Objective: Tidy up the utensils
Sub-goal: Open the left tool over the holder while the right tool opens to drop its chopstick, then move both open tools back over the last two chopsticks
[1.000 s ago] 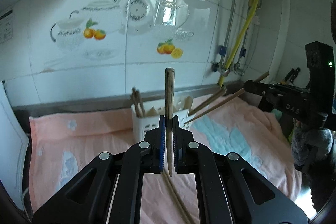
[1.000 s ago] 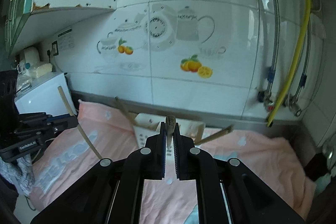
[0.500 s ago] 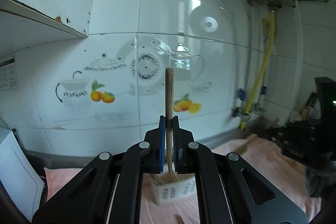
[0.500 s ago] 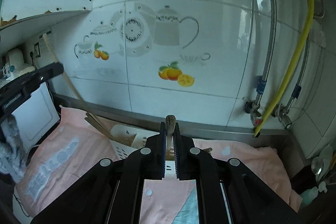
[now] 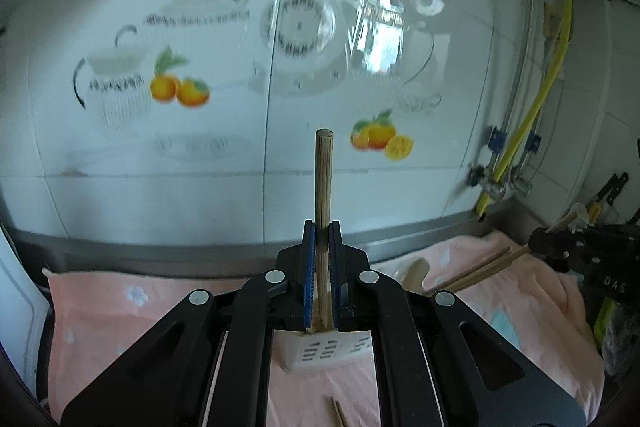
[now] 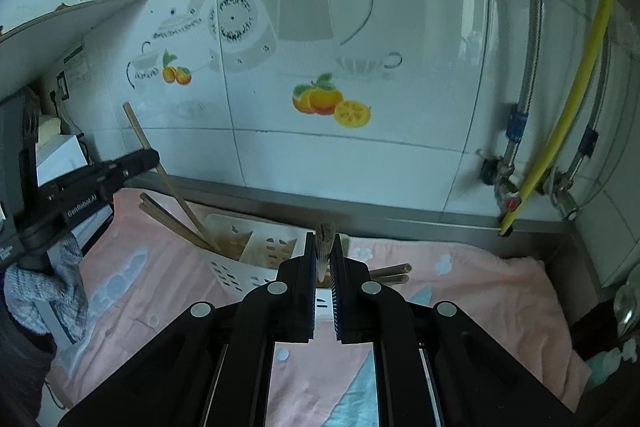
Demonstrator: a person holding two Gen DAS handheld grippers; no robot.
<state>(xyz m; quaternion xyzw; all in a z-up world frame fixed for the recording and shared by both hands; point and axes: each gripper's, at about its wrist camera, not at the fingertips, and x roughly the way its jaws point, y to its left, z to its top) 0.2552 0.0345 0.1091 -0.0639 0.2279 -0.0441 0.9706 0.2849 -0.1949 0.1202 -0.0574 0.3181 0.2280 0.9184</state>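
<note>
Tiled kitchen wall above a pink towel (image 6: 460, 279), left gripper (image 5: 322, 267) clenched on one wooden chopstick (image 5: 323, 187) standing upright over the white utensil basket (image 6: 256, 259), right gripper (image 6: 324, 267) pinching two chopsticks (image 6: 390, 273) pointing sideways, two more leaning in the basket.

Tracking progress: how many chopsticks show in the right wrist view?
6 chopsticks: one in left gripper, one in right gripper, two leaning in holder, two beside its right; more may be hidden.

The right gripper (image 6: 323, 259) clamps a wooden utensil (image 6: 325, 235) above a white caddy (image 6: 256, 259), where the left gripper (image 6: 150, 159) lowers a chopstick (image 6: 160, 167).
</note>
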